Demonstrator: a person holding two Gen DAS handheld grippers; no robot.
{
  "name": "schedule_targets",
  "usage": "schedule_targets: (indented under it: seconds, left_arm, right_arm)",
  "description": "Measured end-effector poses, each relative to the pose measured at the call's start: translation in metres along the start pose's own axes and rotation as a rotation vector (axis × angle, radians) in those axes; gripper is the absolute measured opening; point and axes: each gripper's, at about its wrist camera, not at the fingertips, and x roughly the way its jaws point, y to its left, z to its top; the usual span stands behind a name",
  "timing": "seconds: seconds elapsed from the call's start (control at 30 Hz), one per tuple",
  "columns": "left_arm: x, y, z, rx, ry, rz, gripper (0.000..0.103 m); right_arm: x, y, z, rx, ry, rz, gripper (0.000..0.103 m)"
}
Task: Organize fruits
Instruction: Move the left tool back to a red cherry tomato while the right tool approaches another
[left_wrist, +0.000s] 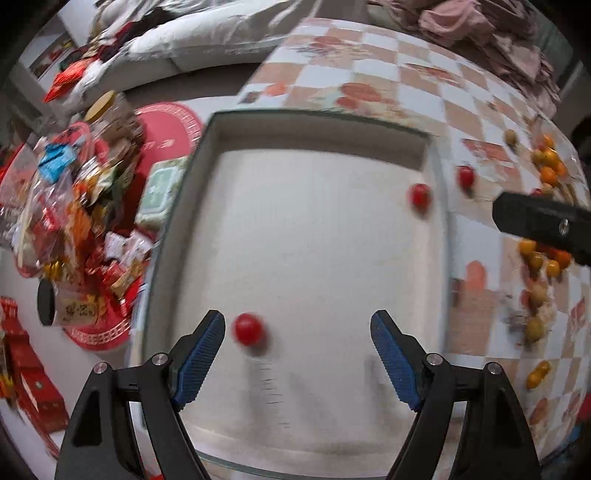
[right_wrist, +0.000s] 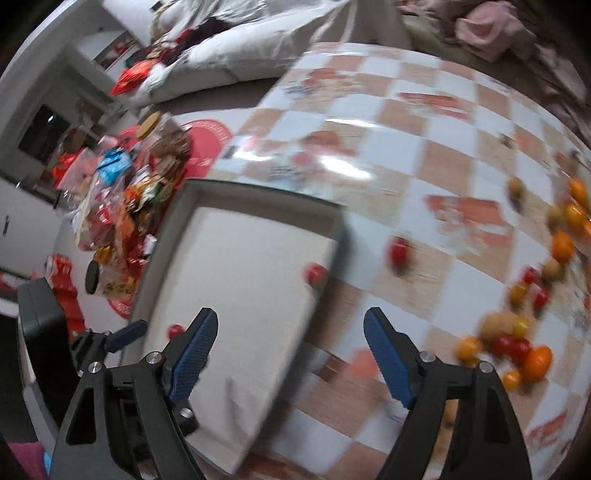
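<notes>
Two red tomatoes (left_wrist: 248, 328) (left_wrist: 420, 194) lie apart in the white-lined tray (left_wrist: 207, 147).

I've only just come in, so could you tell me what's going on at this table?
A person is sorting small fruits with two handheld grippers. The left gripper and the right gripper are both open and hold nothing. Two red cherry tomatoes lie in the white tray, one near the left gripper and one by the tray's far side. Another tomato and a heap of mixed fruits remain on the checked tablecloth.
</notes>
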Motion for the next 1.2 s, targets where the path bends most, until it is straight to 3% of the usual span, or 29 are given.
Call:
schedule_targets:
  seconds: [0.3,0.6,1.0,1.2]
  left_arm:
    - [-0.021,-0.083,0.034,0.127,-0.061,-0.097,0.082]
    - [-0.006,-0.147,0.082,0.184,-0.116,-0.096,0.082]
    - [0.050,-0.180,0.111,0.247,-0.080,-0.037,0.082]
    - [0.067,-0.184,0.112,0.254,-0.042,-0.019,0.082]
  right_arm:
    - [-0.037,-0.117,-0.025,0.212,-0.040,-0.172,0.084]
    - [-0.052,-0.208,-0.030,0.345,-0.056,-0.266,0.084]
    - [-0.027,-0.227,-0.024,0.311,-0.019,-0.246,0.083]
    - [-0.015,-0.229,-0.019,0.298,-0.002,-0.228,0.068]
